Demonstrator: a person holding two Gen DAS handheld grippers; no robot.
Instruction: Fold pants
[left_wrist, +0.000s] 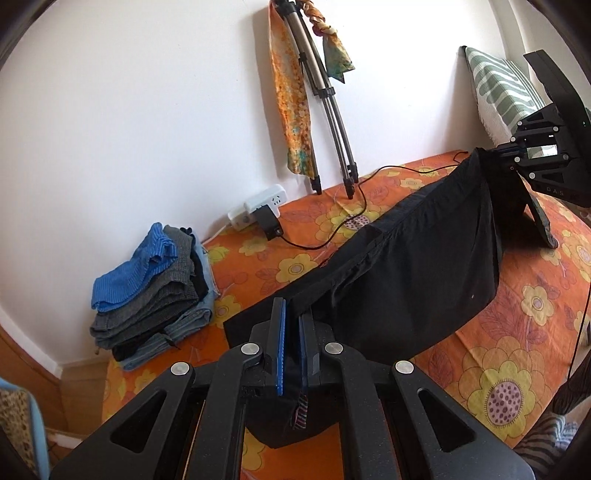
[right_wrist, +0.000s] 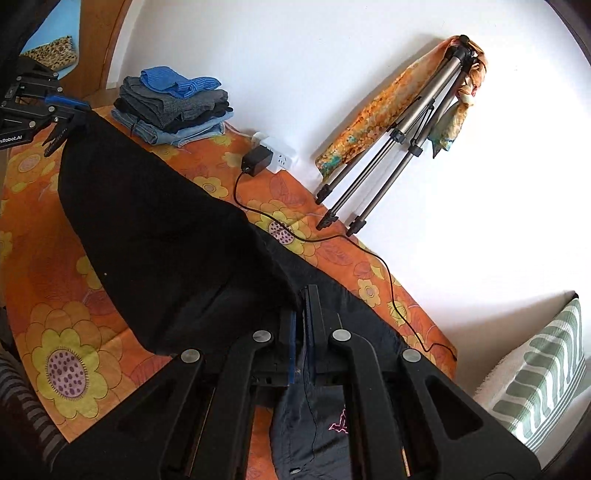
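Black pants (left_wrist: 413, 266) hang stretched between my two grippers above an orange flowered bedsheet (left_wrist: 517, 332). My left gripper (left_wrist: 291, 314) is shut on one end of the pants, with cloth pinched between its blue pads. My right gripper (right_wrist: 304, 295) is shut on the other end, with the pants (right_wrist: 166, 229) sagging in a wide fold away from it. In the left wrist view the right gripper (left_wrist: 495, 151) shows at the upper right, clamped on the cloth. In the right wrist view the left gripper (right_wrist: 79, 110) shows at the upper left, clamped on the cloth.
A stack of folded clothes (left_wrist: 155, 291) sits by the wall. A white power strip (left_wrist: 258, 206) with a black adapter and cable (left_wrist: 351, 221) lies on the sheet. A tripod (left_wrist: 325, 110) draped with scarves leans on the wall. A green striped pillow (right_wrist: 546, 369) lies at the bed's end.
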